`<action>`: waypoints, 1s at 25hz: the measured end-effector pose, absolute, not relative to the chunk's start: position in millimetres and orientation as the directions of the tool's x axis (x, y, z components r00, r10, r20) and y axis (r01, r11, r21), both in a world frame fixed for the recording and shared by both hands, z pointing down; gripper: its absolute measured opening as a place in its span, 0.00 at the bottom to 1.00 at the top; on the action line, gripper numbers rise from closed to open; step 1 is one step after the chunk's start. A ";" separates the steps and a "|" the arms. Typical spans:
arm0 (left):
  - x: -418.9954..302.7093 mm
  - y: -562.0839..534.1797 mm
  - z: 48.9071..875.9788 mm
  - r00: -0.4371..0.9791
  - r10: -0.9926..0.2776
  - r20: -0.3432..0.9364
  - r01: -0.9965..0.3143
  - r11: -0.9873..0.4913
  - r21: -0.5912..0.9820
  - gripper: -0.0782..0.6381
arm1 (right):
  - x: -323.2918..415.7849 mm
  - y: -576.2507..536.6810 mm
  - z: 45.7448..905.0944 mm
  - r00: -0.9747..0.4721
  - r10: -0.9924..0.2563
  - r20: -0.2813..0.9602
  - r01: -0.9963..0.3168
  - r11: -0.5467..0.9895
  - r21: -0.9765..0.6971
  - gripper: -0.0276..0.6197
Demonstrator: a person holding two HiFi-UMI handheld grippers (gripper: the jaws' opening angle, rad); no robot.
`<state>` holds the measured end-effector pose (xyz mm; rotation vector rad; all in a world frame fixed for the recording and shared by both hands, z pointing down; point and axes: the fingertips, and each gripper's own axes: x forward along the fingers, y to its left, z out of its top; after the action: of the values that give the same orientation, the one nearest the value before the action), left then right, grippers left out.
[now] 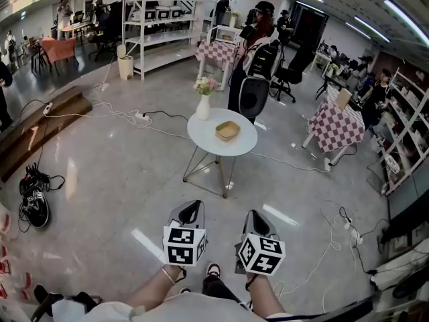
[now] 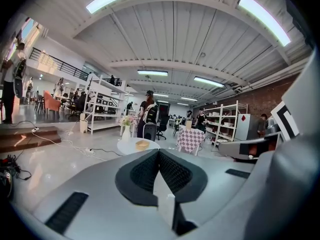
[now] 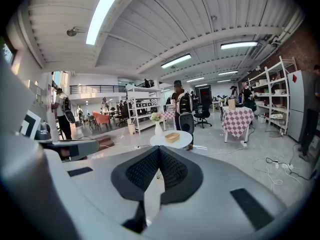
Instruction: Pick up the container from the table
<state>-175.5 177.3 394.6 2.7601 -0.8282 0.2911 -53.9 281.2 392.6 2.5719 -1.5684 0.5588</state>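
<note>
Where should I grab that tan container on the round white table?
Probably pinch its near rim wall from above: the container is shallow and open-topped, so that thin upright wall is the easy hold. Stay right of the vase.

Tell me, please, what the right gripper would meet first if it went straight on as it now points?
Probably the table, near the container; the floor between looks free, though depth is unclear.

Tan container on white, checks nearby

A tan container point(image 1: 228, 131) is shown on a white round table point(image 1: 208, 138), a white vase point(image 1: 203, 108) with pink flowers point(image 1: 205, 84) at its ten o'clock, a red-and-white checked tablecloth point(image 1: 335, 127) at three o'clock; black-and-white square markers are borne by the grey left gripper point(image 1: 190, 208) and right gripper point(image 1: 255, 216).
</note>
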 end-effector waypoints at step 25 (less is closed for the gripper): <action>-94.7 98.8 407.9 0.802 -0.513 0.304 -0.578 -0.796 0.179 0.13 | 30.8 197.7 397.9 0.378 -0.862 0.338 -0.887 -0.442 -0.134 0.08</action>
<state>-94.7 98.8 407.9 2.7271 -0.8418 0.3501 30.8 197.7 397.9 2.5490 -1.6206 0.5588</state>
